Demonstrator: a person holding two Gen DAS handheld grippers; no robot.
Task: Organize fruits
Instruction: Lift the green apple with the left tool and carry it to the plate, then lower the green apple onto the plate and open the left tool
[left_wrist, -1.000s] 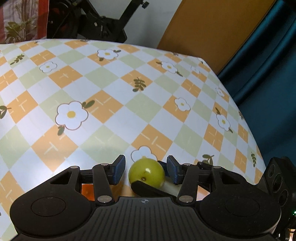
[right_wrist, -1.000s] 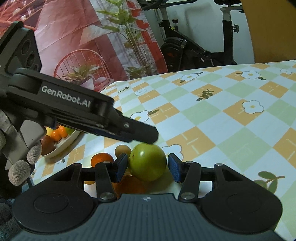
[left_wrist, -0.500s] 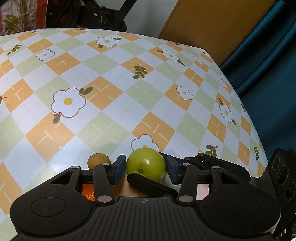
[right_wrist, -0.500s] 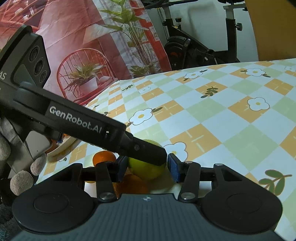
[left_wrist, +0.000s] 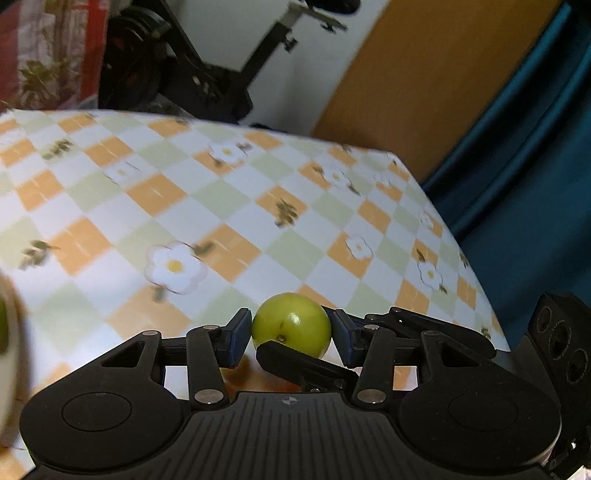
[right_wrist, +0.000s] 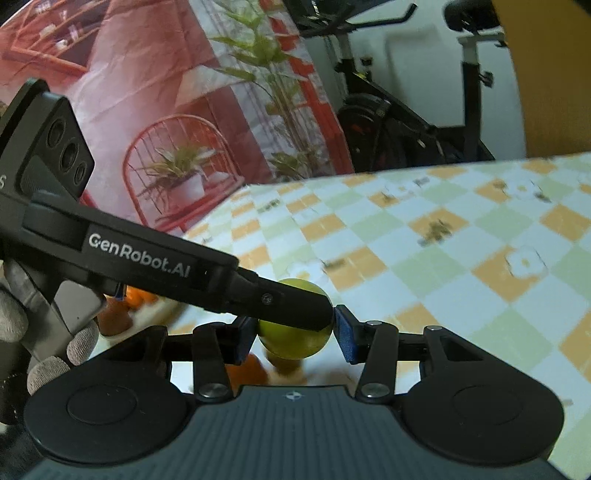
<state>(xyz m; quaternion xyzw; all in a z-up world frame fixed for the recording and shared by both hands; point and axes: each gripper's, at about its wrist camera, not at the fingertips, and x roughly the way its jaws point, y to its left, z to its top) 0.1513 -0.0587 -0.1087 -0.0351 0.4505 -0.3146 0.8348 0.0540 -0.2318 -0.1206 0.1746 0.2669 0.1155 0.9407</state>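
Observation:
A round green fruit (left_wrist: 291, 323) sits between the blue pads of both grippers, lifted above the checked tablecloth. My left gripper (left_wrist: 291, 328) is shut on it. My right gripper (right_wrist: 295, 332) also closes on the same green fruit (right_wrist: 295, 343) from the other side, and its finger crosses under the fruit in the left wrist view. The left gripper's finger (right_wrist: 288, 302) crosses over the fruit in the right wrist view. Orange fruits (right_wrist: 247, 365) lie on the table below.
A white plate (right_wrist: 162, 314) with orange and red fruits stands at the left behind the left gripper. The flowered tablecloth (left_wrist: 258, 221) stretches ahead to the table's far and right edges. An exercise bike (right_wrist: 406, 110) stands beyond the table.
Both grippers have lifted together with the green fruit, and the table has dropped away below. The views have tilted up toward the room and are blurred.

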